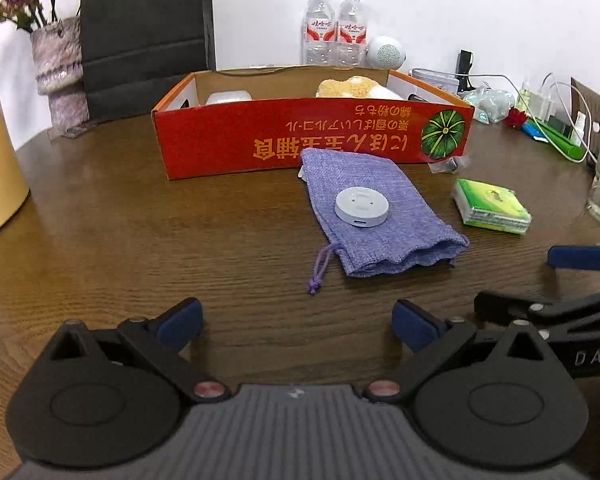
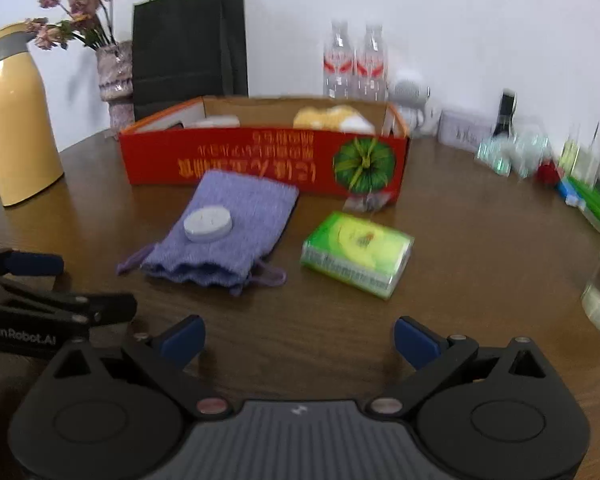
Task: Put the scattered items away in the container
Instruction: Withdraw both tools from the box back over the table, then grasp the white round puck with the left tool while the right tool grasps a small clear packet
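Our left gripper [image 1: 298,322] and right gripper [image 2: 298,338] hover with fingers released, grasping nothing. Ahead on the wooden surface [image 1: 140,220], a white disc [image 1: 362,208] sits on a purple drawstring pouch [image 1: 374,216], a green tissue pack [image 2: 356,254] beside it. The pouch touches the red cardboard box [image 1: 228,140] beyond.

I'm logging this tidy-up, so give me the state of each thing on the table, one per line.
Red box: open-topped, already holds a few items.
Purple pouch: lying flat on the table, outside the box.
White disc: resting on the pouch.
Green tissue pack: on the table, outside the box.
Left tool: open, empty.
Right tool: open, empty.
Water bottles: upright, capped.
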Tool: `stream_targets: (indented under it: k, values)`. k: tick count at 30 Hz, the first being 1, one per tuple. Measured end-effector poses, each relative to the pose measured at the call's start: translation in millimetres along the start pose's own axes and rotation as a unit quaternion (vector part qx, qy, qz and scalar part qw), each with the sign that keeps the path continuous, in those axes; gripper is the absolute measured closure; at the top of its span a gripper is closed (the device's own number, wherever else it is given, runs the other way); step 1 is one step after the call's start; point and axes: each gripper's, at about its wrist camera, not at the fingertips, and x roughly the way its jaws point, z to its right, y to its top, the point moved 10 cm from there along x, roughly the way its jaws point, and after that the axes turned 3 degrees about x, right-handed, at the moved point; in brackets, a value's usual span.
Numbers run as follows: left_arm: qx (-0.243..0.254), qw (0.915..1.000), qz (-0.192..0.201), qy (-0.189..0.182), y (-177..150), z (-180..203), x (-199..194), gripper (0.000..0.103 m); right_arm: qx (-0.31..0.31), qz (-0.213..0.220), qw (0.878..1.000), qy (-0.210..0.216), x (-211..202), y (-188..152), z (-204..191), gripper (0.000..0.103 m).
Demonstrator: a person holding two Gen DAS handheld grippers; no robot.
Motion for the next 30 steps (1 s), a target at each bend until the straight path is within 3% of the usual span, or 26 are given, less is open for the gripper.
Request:
stream_targets:
  k: [19,21,25,26,28,30]
  values:
    - [0.001,1.0,-0.001,-0.005,-1,0,1,0.0,0.001,-0.004,1.0,-0.007,4,-2,1,0.0]
    - [0.001,0.9993,0.007,-0.036,16,1,-4,0.0,0.001,-0.004,1.0,-0.006,3,-3,3,0.0]
    - [0.032,0.9908,0.033,-0.127,67,20,-1,0.0,0.028,0.015,0.999,-0.002,-3,21,26,0.011]
    - [0.041,0.9878,0.032,-0.146,76,26,7,0.004,0.042,0.028,0.999,0.006,-6,32,33,0.011]
    - [0.038,0.9852,0.01,-0.167,86,33,32,0.021,0.064,0.051,0.996,0.016,-6,58,49,0.01]
    - [0.027,0.9852,-0.024,-0.167,83,33,56,0.048,0.07,0.066,0.995,0.01,2,79,61,0.01]
